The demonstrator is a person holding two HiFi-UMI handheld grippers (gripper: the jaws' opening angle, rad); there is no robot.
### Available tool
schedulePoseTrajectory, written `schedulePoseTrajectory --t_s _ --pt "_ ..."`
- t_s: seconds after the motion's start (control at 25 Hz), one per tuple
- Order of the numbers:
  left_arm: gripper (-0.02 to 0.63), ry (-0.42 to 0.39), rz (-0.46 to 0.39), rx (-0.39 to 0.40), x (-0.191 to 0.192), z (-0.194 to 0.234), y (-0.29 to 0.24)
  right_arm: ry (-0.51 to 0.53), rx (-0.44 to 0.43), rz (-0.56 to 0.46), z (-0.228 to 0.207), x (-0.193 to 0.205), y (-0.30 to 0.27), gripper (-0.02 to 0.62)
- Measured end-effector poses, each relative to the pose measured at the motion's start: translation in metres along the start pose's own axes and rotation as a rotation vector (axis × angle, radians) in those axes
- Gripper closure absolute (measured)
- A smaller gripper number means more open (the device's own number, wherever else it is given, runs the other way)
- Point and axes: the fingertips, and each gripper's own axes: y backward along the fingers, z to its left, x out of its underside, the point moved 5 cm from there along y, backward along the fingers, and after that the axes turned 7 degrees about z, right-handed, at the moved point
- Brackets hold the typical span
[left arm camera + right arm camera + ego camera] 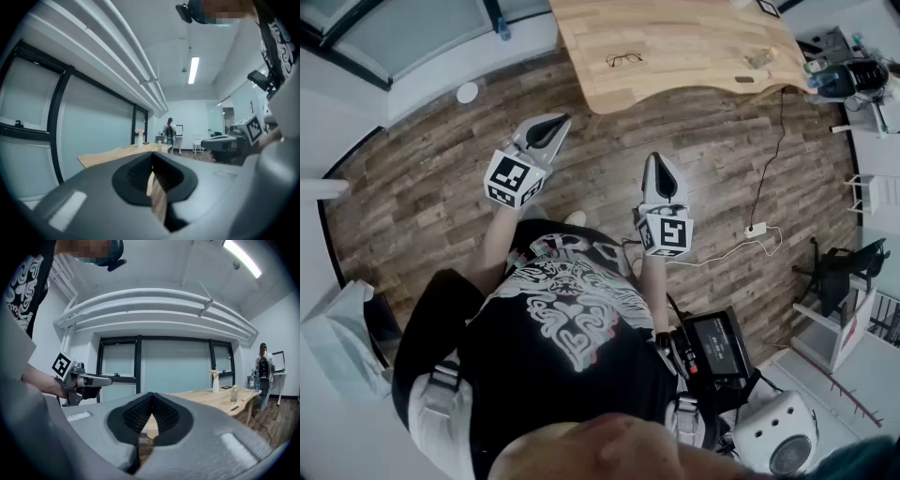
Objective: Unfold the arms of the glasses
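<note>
The glasses (624,59), thin and dark-framed, lie on the wooden table (694,66) far ahead of me, out of reach of both grippers. How their arms sit is too small to tell. My left gripper (561,120) hangs over the plank floor, pointing toward the table, jaws closed together and empty. My right gripper (657,159) is beside it, also shut with nothing held. In the left gripper view the left gripper (151,155) has its pads meeting in front of the table (112,153). The right gripper (151,394) looks the same in its own view, with the table (206,397) beyond.
A bottle (234,393) and a white vase (215,380) stand on the table. A person (262,364) stands at the far end of the room. On the floor to my right lie a power strip with cable (757,229) and a chair (844,267).
</note>
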Motion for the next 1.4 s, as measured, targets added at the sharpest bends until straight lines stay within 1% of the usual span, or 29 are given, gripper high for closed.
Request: schedulePoseTrajectory --t_s 0.24,0.44,0.64,0.84,1.0,1.12,1.4 --pt "0.617 -0.004 -0.012 0.009 0.002 -0.006 0.004 0.010 -0.006 -0.004 0.005 0.001 0.003 0.597" --pt "0.617 -0.017 -0.006 0.024 0.001 -0.011 0.004 0.009 -0.012 0.003 0.005 0.003 0.006 0.597" --pt "0.617 -0.011 0.000 0.031 0.004 -0.015 0.007 -0.013 -0.022 -0.013 0.009 0.004 0.010 0.597" --pt "0.617 -0.007 0.012 0.033 0.002 -0.015 0.001 -0.022 -0.018 -0.005 0.001 0.004 0.011 0.597" --pt "0.617 -0.005 0.005 0.026 0.004 -0.018 0.000 -0.022 -0.015 -0.008 -0.005 0.006 0.017 0.597" --pt "0.617 0.018 -0.006 0.019 0.006 -0.018 -0.003 -0.016 -0.015 0.000 -0.010 0.009 0.018 0.597" --pt "0.617 0.018 0.002 0.010 0.004 -0.001 -0.023 -0.012 -0.021 0.014 -0.025 0.008 -0.003 0.597"
